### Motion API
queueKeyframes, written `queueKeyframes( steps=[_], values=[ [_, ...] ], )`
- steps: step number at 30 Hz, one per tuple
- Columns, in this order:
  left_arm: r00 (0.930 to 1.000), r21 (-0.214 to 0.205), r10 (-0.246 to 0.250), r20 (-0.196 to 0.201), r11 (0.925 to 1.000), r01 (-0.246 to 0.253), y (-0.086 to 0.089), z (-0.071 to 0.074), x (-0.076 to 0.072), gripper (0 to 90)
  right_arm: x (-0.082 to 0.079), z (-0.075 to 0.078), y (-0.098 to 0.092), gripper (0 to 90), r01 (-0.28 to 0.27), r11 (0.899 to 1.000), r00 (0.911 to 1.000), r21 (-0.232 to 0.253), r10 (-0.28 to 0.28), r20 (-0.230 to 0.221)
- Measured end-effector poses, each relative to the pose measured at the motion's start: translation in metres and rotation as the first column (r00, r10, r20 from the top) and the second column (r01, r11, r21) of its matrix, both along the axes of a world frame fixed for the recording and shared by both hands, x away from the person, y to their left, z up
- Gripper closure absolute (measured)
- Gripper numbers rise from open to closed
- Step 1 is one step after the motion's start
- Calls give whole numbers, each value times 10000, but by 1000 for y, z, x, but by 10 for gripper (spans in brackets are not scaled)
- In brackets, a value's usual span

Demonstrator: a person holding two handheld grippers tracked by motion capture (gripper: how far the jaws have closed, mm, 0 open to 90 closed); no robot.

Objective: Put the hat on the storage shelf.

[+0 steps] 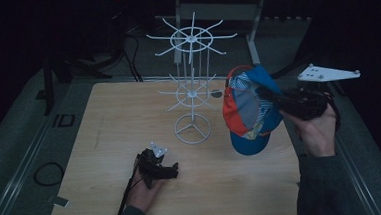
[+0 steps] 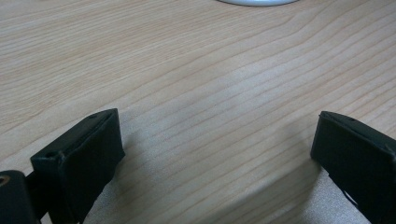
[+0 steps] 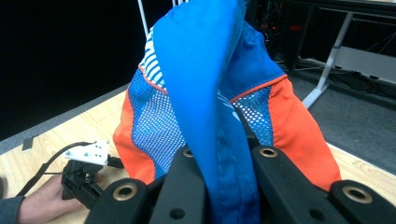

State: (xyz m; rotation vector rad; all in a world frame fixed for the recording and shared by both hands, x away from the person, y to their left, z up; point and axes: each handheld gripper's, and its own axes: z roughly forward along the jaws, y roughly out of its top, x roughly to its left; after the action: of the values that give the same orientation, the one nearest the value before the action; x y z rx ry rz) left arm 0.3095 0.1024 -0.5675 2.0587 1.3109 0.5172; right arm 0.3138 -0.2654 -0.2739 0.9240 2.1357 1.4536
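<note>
A blue, orange and mesh cap (image 1: pixel 246 115) hangs in the air to the right of a white wire display stand (image 1: pixel 192 82). My right gripper (image 1: pixel 267 95) is shut on the cap's blue fabric, and in the right gripper view the cap (image 3: pixel 196 93) is pinched between the two jaws of that gripper (image 3: pixel 224 163). My left gripper (image 1: pixel 174 169) rests low on the wooden table (image 1: pixel 109 122) in front of the stand. In the left gripper view that gripper (image 2: pixel 215 135) stands open, its jaws wide apart over bare wood.
The stand's round base (image 1: pixel 192 130) sits mid-table, and its rim (image 2: pixel 257 1) shows just ahead of the left gripper. Spoked hooks stick out at two heights on the stand. Dark floor, cables and a metal frame leg (image 1: pixel 254 33) lie beyond the table's far edge.
</note>
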Motion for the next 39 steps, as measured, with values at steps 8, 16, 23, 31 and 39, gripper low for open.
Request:
queueKeyframes(
  steps=[8,16,23,31,39],
  values=[
    [10000,7,-9,-5,10000,9,0,0,0,26,-2,4,2,879,-79,10000,9999,-4,79,144],
    [10000,4,3,-1,10000,-3,0,0,0,26,-2,7,6,879,-130,9999,9996,3,130,244],
    [10000,4,4,1,10000,-4,0,0,0,26,-2,10,8,879,-133,9999,9993,-34,134,341],
    [10000,16,-14,-10,10000,14,0,0,0,26,-2,15,9,879,-157,9999,9987,-8,157,488],
    [10000,21,-15,-14,10000,15,0,0,0,26,-3,18,9,879,-172,9998,9980,70,167,617]
  ],
)
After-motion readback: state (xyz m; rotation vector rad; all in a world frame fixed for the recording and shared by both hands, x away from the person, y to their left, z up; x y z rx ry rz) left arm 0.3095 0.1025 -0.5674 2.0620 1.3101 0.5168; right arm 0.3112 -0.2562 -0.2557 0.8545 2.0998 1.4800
